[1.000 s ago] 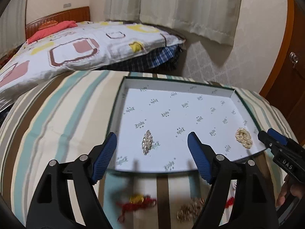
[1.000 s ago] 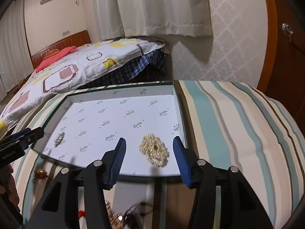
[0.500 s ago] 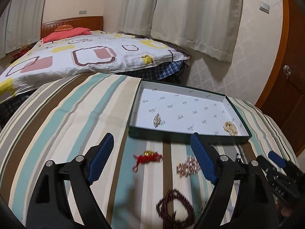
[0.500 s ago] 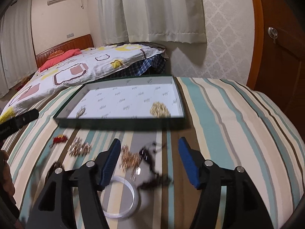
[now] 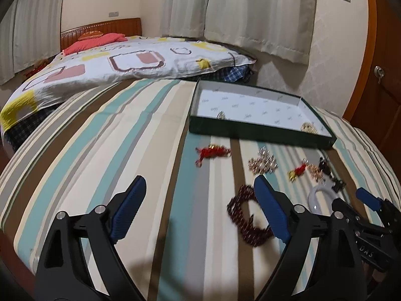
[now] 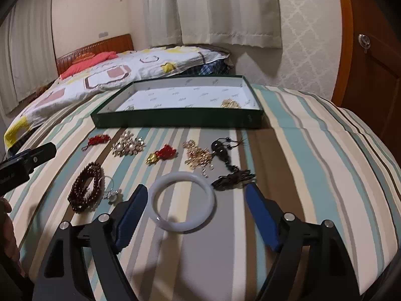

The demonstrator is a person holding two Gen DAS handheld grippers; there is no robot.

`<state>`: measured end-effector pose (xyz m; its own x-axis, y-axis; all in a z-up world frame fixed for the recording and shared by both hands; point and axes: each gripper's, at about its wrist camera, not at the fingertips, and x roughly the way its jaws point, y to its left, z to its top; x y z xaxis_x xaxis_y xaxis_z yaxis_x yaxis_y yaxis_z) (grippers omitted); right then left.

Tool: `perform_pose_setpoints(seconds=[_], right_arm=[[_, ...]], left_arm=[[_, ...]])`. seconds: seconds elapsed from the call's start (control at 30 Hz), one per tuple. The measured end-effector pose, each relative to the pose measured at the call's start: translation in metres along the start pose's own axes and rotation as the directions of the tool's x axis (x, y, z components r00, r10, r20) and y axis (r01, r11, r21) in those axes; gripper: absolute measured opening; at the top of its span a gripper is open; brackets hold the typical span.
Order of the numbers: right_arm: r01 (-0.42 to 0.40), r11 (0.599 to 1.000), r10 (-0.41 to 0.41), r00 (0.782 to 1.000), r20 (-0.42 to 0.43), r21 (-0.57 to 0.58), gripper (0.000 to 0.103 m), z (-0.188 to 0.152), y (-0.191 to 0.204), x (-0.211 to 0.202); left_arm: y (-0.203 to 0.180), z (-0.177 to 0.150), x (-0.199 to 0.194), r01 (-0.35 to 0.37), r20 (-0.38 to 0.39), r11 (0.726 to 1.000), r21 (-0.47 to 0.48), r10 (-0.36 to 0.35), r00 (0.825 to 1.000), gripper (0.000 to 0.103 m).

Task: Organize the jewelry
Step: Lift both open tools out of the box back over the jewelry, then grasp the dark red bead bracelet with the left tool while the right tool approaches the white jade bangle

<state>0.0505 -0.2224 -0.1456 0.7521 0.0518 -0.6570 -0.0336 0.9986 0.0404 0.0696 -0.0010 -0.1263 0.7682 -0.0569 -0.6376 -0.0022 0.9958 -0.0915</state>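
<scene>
Right gripper (image 6: 195,213): jaws opening, nothing pinched; the white bangle (image 6: 182,201) lies on the striped cloth (image 6: 313,175) between its fingers. Left gripper (image 5: 198,208): jaws opening, empty; the dark red bead bracelet (image 5: 246,215) lies beside its right finger. Green box (image 6: 175,119) sits beyond.

A shallow dark-green tray (image 6: 175,121) with a white printed lining sits flat on the striped bed, holding a gold cluster (image 6: 230,104) at its right end and a small silvery brooch (image 5: 221,115) at its left. In front lie loose pieces — a white bangle (image 6: 182,204), dark red beads (image 6: 86,186), a pearl brooch (image 6: 128,146), red knotted charms (image 6: 164,156).
</scene>
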Motion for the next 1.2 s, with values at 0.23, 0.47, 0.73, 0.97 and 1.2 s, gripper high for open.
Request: perform_pose_setpoints(seconds=[0.23, 0.47, 0.73, 0.97, 1.2], right_arm=[[0.006, 1.0, -0.007, 0.999, -0.052, -0.027, 0.079, -0.005, 0.012, 0.012], [0.019, 0.999, -0.022, 0.995, -0.094, -0.035, 0.079, -0.002, 0.015, 0.021], [-0.002, 1.0, -0.002, 0.989, -0.145, -0.025, 0.069, -0.002, 0.012, 0.027], [-0.005, 1.0, 0.004, 0.99, -0.138, -0.008, 0.068, -0.006, 0.006, 0.021], [0.003, 1.0, 0.001, 0.992, -0.127, 0.029, 0.068, -0.006, -0.011, 0.015]], left_arm=[[0.006, -0.009, -0.001, -0.009, -0.014, 1.0, -0.006, 0.009, 1.0, 0.086], [0.004, -0.012, 0.003, -0.008, -0.027, 1.0, -0.004, 0.007, 1.0, 0.086], [-0.003, -0.013, 0.004, 0.009, -0.033, 1.0, 0.006, -0.009, 0.999, 0.086], [-0.022, -0.017, 0.004, 0.041, -0.044, 0.998, 0.04, -0.04, 0.998, 0.086], [-0.04, -0.025, 0.013, 0.06, -0.08, 0.996, 0.073, -0.054, 0.995, 0.086]])
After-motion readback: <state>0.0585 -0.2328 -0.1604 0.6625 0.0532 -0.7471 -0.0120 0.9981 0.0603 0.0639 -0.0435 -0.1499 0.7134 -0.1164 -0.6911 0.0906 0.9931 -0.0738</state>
